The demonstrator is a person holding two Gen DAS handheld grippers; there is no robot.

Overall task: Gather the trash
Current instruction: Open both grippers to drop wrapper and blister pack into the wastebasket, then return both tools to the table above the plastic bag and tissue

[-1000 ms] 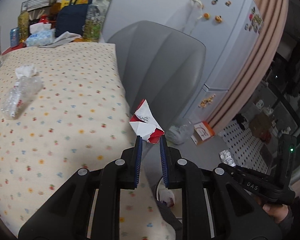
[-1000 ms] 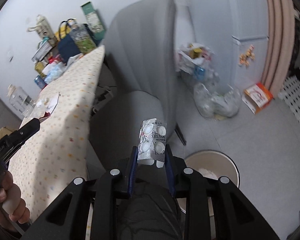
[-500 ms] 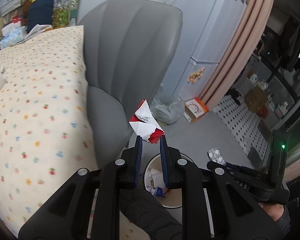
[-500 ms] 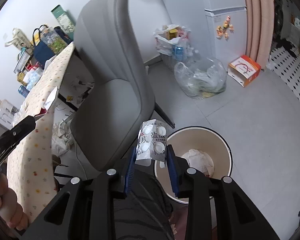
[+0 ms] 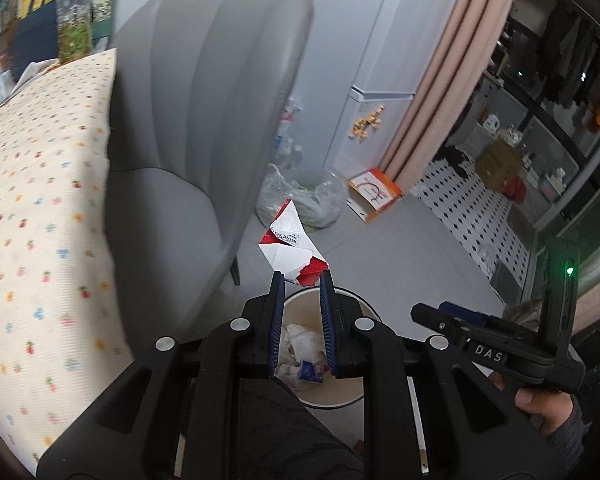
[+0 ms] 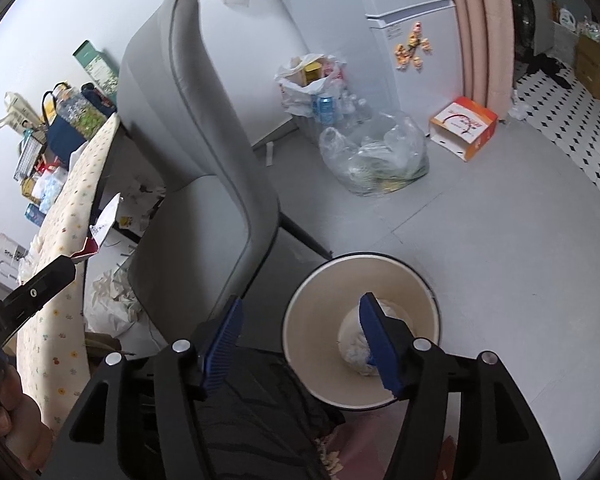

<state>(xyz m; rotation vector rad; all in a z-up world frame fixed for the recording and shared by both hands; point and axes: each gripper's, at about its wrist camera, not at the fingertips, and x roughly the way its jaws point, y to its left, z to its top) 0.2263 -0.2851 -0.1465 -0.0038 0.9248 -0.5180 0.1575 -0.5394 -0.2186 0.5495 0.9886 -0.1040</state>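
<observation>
Two grippers are hovering over a round cream waste bin (image 6: pixel 300 320) that is standing on the grey floor beside a grey chair (image 5: pixel 204 112). The left gripper (image 5: pixel 300 276) is pinching a crumpled red-and-white carton (image 5: pixel 290 246) by its lower edge, the fingers (image 5: pixel 277 312) pressing close on it, and the carton is sticking up above the bin's rim. The right gripper (image 6: pixel 300 308) is pointing down over the bin's mouth; its jaws have just been opening, and its blue fingers (image 6: pixel 376 336) are now standing wide apart with nothing between them. Crumpled white paper (image 6: pixel 356 344) is lying at the bottom of the bin. In the right wrist view the carton is showing at the left, beside the edge of a tabletop (image 6: pixel 68 200) under a dotted cloth. A clear plastic bag (image 6: pixel 374 156) of rubbish and an orange box (image 6: pixel 464 124) are sitting on the floor farther off, near a white fridge (image 6: pixel 416 32).
</observation>
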